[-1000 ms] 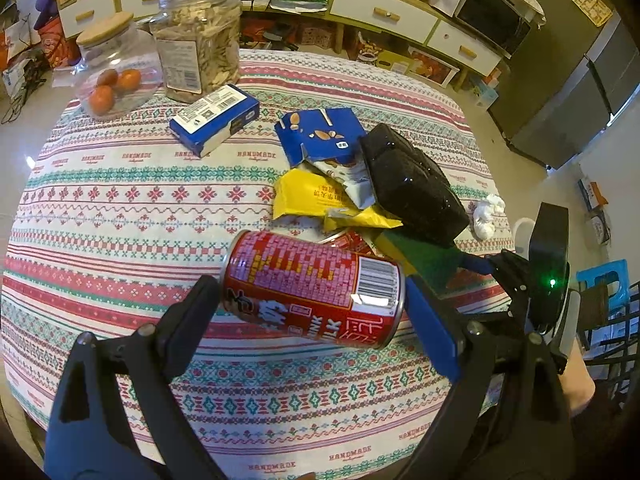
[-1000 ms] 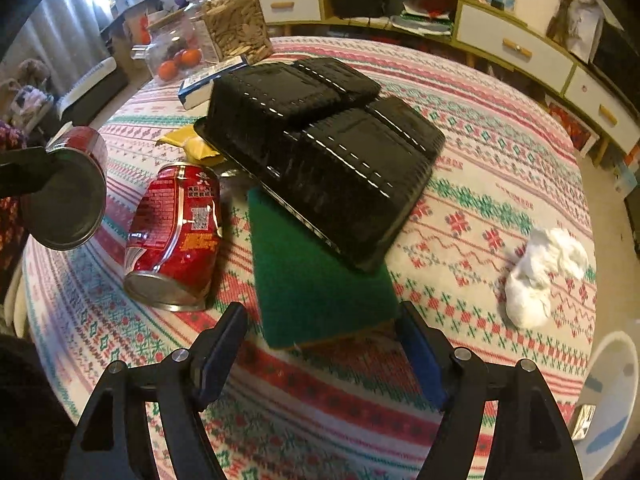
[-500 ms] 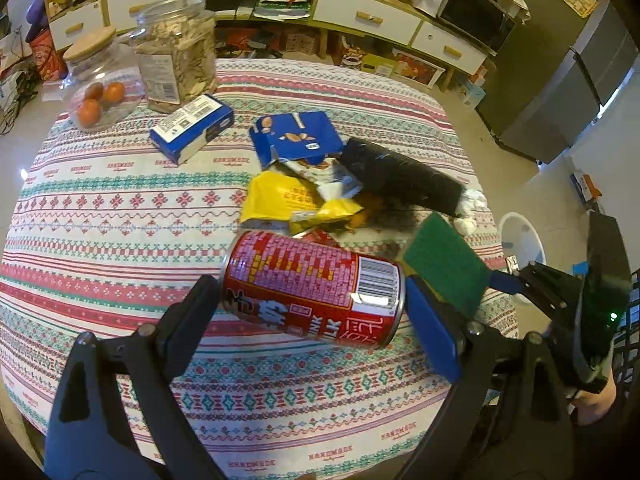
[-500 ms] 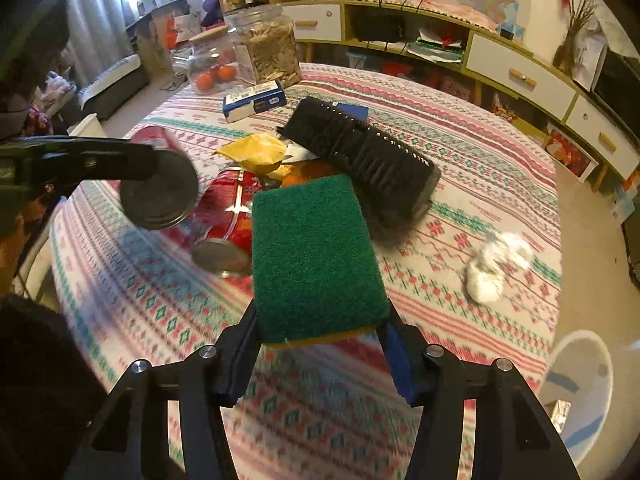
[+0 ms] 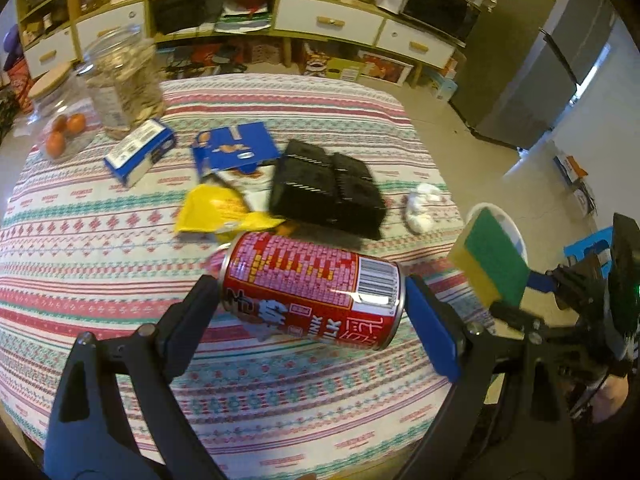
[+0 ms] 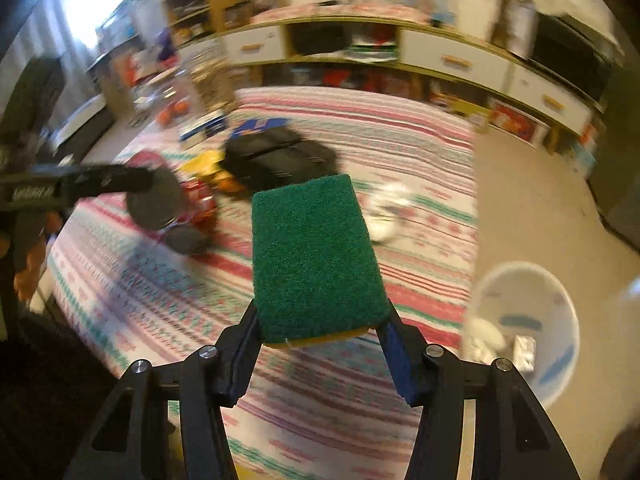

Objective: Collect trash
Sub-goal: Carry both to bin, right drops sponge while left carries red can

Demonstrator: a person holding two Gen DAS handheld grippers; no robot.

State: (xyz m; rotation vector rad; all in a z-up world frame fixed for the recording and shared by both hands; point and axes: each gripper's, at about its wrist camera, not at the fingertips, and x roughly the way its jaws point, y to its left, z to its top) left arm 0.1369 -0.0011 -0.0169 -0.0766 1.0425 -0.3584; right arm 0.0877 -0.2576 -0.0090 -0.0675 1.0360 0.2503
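Note:
My left gripper (image 5: 312, 296) is shut on a red drink can (image 5: 312, 276), held end to end above the striped tablecloth (image 5: 100, 280). My right gripper (image 6: 320, 320) is shut on a green and yellow sponge (image 6: 312, 256), lifted past the table's right edge, where the sponge (image 5: 492, 264) also shows in the left wrist view. A white bin (image 6: 560, 292) with scraps inside stands on the floor to its lower right. A black plastic tray (image 5: 324, 188), yellow wrapper (image 5: 216, 208), blue wrapper (image 5: 236, 148), white tissue (image 5: 420, 208) and a second, blurred red can (image 6: 200, 200) lie on the table.
A blue and white box (image 5: 140, 152), a tall glass jar (image 5: 124, 80) and a round jar with oranges (image 5: 56, 120) stand at the table's far left. A low cabinet with drawers (image 5: 328, 20) runs along the back wall. A blue stool (image 5: 588, 248) stands behind the bin.
The right gripper shut on the sponge, pulled it from under the black tray and carried it up and right, off the table. The tray dropped flat. The left gripper drew back with the can.

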